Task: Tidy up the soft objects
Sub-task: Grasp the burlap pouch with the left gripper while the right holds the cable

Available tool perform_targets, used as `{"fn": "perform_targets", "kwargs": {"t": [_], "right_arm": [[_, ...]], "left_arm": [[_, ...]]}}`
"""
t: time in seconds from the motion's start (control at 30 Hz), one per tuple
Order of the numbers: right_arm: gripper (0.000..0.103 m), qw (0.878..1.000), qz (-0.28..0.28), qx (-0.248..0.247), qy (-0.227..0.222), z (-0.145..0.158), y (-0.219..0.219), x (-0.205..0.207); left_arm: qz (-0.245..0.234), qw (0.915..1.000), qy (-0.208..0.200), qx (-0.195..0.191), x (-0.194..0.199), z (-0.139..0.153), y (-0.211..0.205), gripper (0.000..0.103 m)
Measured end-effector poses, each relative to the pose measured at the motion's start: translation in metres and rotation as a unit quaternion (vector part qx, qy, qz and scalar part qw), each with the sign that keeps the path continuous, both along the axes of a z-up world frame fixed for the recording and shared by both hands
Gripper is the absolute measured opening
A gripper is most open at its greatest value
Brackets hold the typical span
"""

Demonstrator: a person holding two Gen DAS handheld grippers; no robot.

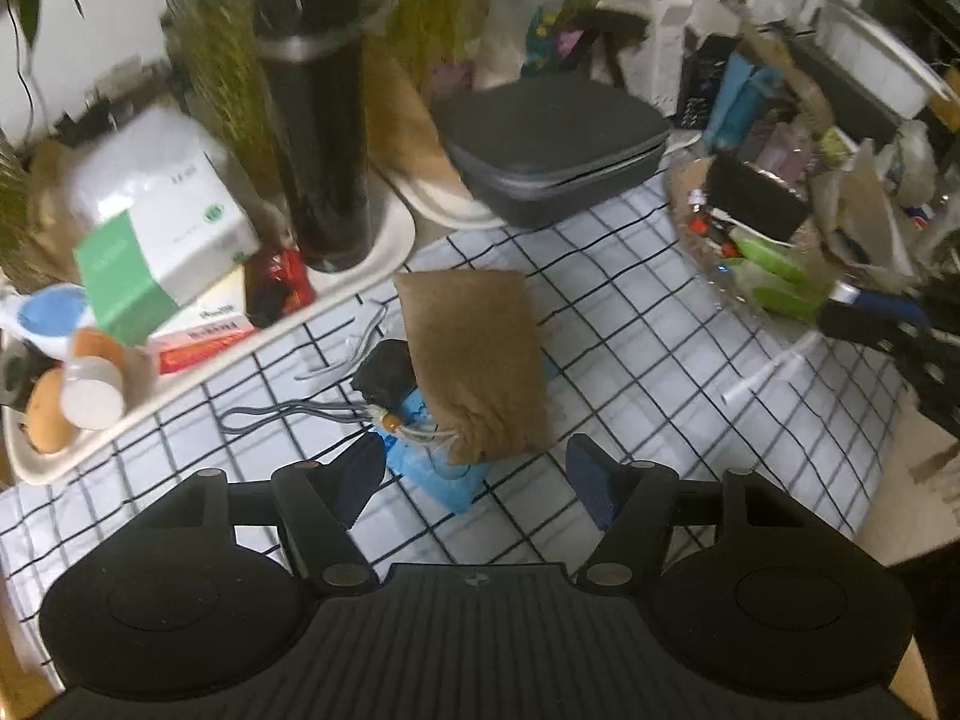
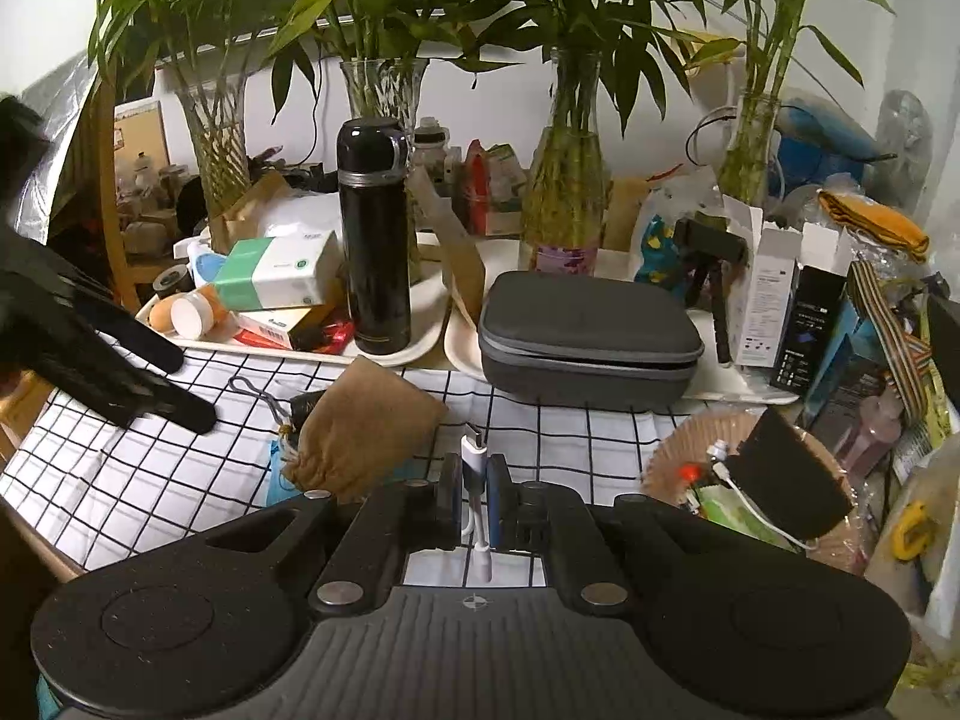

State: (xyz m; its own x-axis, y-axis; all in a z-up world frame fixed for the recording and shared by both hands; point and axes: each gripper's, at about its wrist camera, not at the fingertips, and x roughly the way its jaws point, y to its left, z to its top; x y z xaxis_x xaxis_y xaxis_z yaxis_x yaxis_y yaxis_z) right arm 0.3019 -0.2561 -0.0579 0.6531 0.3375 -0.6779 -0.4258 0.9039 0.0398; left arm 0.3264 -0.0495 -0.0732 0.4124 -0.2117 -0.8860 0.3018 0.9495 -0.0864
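Observation:
A brown drawstring pouch (image 1: 474,360) lies on the checked tablecloth (image 1: 630,324), over a blue packet (image 1: 432,468) and beside a black pouch (image 1: 384,366) with grey cords. My left gripper (image 1: 474,474) is open, its fingers on either side of the pouch's near end, just above the cloth. In the right wrist view the brown pouch (image 2: 360,426) lies left of centre. My right gripper (image 2: 474,468) is shut on a white cable adapter (image 2: 474,450) that sticks out past the pads. The left gripper (image 2: 120,378) shows at the far left there.
A white tray (image 2: 396,354) holds a black flask (image 2: 375,234), tissue packs and small jars. A grey zip case (image 2: 582,336) sits on another tray. A round basket (image 2: 750,480) with cables and clutter stands at the right. Vases of bamboo (image 2: 564,192) line the back.

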Motion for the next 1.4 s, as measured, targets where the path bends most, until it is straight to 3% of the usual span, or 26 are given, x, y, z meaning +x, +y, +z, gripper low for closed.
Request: {"fn": "perform_targets", "kwargs": {"t": [0.07, 0.13, 0.3, 0.57, 0.67, 0.77, 0.83, 1.03, 1.4], "right_arm": [[0.010, 1.000, -0.001, 0.000, 0.001, -0.001, 0.000, 0.001], [0.010, 1.000, -0.002, 0.000, 0.003, -0.001, 0.001, 0.003], [0.010, 1.000, -0.011, 0.007, 0.010, -0.001, -0.001, 0.007], [0.010, 1.000, -0.014, 0.017, 0.019, -0.003, -0.003, 0.011], [0.010, 0.999, -0.016, 0.021, 0.020, -0.002, -0.004, 0.012], [0.010, 0.999, -0.018, 0.025, 0.023, -0.003, -0.006, 0.013], [0.010, 0.999, -0.017, 0.026, 0.024, -0.003, -0.005, 0.013], [0.010, 0.999, -0.014, 0.024, 0.025, -0.005, -0.003, 0.012], [0.010, 0.999, -0.015, 0.029, 0.021, 0.000, -0.003, 0.007]], "left_arm": [[0.009, 0.9997, 0.021, -0.012, 0.015, -0.011, 0.000, 0.064], [0.024, 0.9985, 0.041, -0.030, 0.031, -0.022, 0.002, 0.055], [0.047, 0.9955, 0.073, -0.039, 0.058, -0.050, 0.003, 0.054], [0.072, 0.9891, 0.106, -0.073, 0.078, -0.077, 0.007, 0.042], [0.079, 0.9884, 0.112, -0.066, 0.081, -0.084, 0.006, 0.040], [0.091, 0.9864, 0.121, -0.064, 0.082, -0.091, 0.008, 0.027], [0.094, 0.9847, 0.129, -0.068, 0.081, -0.094, 0.010, 0.007], [0.124, 0.9834, 0.116, -0.066, 0.073, -0.081, 0.017, 0.002], [0.080, 0.9943, 0.024, -0.066, 0.033, -0.018, 0.018, 0.002]]}}
